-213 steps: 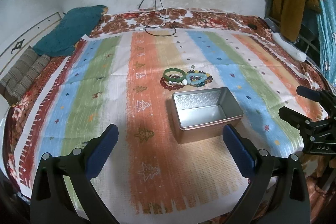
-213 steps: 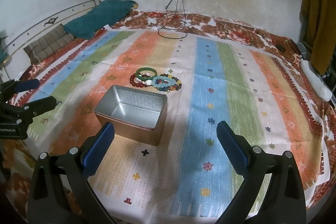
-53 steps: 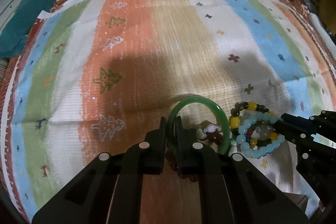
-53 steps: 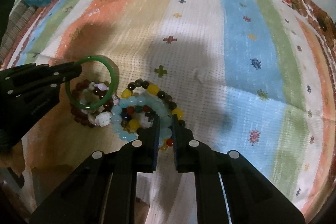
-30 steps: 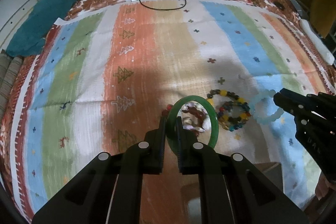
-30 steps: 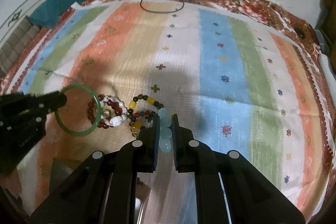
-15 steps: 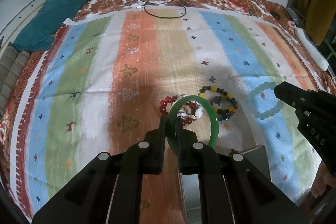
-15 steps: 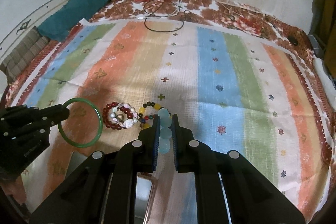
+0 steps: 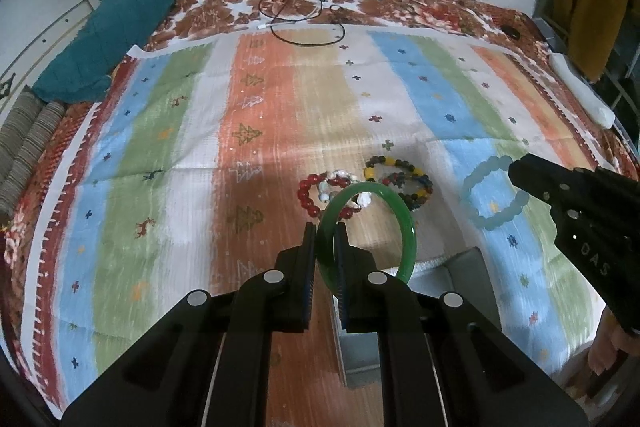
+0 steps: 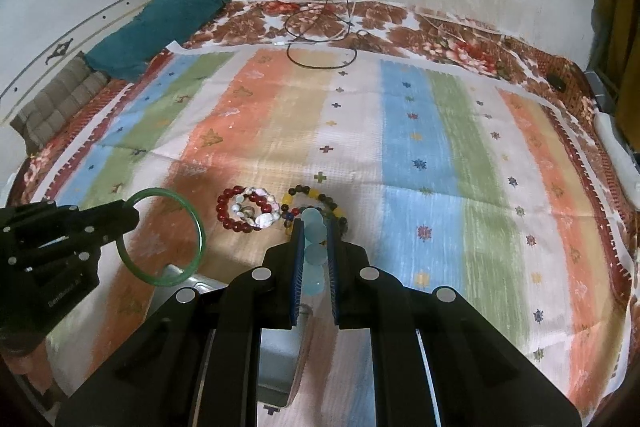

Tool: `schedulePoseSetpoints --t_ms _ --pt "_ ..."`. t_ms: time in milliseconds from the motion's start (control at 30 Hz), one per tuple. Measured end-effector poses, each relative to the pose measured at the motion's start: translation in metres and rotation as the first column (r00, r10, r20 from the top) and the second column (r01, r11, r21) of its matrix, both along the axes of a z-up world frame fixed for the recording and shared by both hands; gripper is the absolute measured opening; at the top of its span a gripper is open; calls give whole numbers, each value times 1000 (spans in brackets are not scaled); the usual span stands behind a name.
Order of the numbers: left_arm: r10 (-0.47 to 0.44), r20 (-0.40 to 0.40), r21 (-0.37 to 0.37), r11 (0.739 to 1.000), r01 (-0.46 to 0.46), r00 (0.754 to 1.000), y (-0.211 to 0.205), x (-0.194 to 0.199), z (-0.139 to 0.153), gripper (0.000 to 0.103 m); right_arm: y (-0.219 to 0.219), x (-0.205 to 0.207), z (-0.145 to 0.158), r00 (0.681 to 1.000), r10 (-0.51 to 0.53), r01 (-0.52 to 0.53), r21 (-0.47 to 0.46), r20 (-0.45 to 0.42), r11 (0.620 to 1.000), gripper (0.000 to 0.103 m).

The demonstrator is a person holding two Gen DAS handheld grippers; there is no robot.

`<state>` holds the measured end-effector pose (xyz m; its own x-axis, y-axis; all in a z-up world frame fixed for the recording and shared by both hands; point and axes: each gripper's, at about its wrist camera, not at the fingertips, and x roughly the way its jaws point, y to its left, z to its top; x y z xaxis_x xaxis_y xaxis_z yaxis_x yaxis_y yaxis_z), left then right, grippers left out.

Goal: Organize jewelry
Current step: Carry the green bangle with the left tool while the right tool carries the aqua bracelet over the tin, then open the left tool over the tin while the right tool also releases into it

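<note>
My left gripper (image 9: 325, 231) is shut on a green bangle (image 9: 404, 223), which hangs above the striped cloth; in the right wrist view the same green bangle (image 10: 196, 223) juts from the left gripper (image 10: 132, 215). My right gripper (image 10: 313, 227) is shut on a pale blue bead bracelet (image 10: 314, 239); in the left wrist view that pale blue bracelet (image 9: 480, 187) dangles from the right gripper (image 9: 516, 167). On the cloth lie a red bead bracelet (image 9: 308, 195), a pearly shell bracelet (image 10: 260, 211) and a multicoloured bead bracelet (image 9: 400, 179). The silver tin (image 9: 460, 267) sits below both grippers, mostly hidden.
A striped cloth (image 9: 160, 147) covers a floral bedspread (image 10: 440, 39). A teal pillow (image 9: 112, 39) lies at the back left, with black cables (image 10: 320, 39) trailing from the wall. A white object (image 9: 580, 95) rests at the right edge.
Both grippers have risen and drawn back with the bangle and the blue bracelet. The bracelets left on the cloth look smaller and farther, and more of the tin shows below.
</note>
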<state>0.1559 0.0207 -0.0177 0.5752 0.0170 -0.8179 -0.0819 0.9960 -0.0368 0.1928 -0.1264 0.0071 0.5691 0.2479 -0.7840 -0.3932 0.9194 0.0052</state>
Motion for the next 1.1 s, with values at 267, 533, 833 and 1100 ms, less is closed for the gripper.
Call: schedulePoseSetpoints --t_ms 267,533,833,1100 --pt "-13 12 16 1000 13 1000 -10 -16 3 9 3 -20 5 1000 19 -19 -2 13 1000 12" --pt "-14 15 26 1000 14 1000 -13 -28 2 9 1 -34 8 999 29 -29 6 15 1000 12" --pt "-5 32 7 1000 5 999 -11 -43 7 9 3 -54 7 999 50 -50 6 10 999 12" --pt "-12 16 -12 1000 12 1000 -14 -47 5 9 2 -58 2 998 54 -54 8 -13 999 12"
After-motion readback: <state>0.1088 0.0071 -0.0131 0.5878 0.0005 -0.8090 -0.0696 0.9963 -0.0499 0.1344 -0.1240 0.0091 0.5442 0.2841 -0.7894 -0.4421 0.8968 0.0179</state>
